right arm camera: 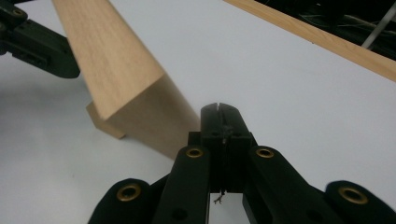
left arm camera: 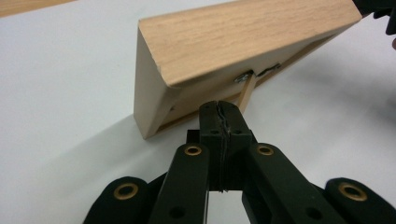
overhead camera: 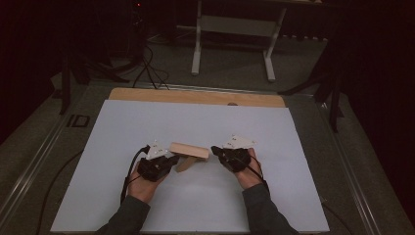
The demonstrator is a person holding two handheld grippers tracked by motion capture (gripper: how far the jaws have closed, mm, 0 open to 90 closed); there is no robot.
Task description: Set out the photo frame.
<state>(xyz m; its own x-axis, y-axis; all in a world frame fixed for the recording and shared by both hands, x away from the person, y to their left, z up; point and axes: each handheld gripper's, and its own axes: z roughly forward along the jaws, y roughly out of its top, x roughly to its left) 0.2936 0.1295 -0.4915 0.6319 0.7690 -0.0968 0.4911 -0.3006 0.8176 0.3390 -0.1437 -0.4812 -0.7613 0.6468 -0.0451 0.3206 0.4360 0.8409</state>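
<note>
Unmarked wooden frame (overhead camera: 189, 151), left gripper (overhead camera: 172, 159), right gripper (overhead camera: 216, 151), fingers together

Hidden and cut-off parts

Wooden block (left arm camera: 243, 42) cropped at the top edge in both tool views; its underside mostly shadowed, small metal fitting (left arm camera: 243, 77) there too blurred to identify. Forearms cut off at the bottom of the high view.
</note>
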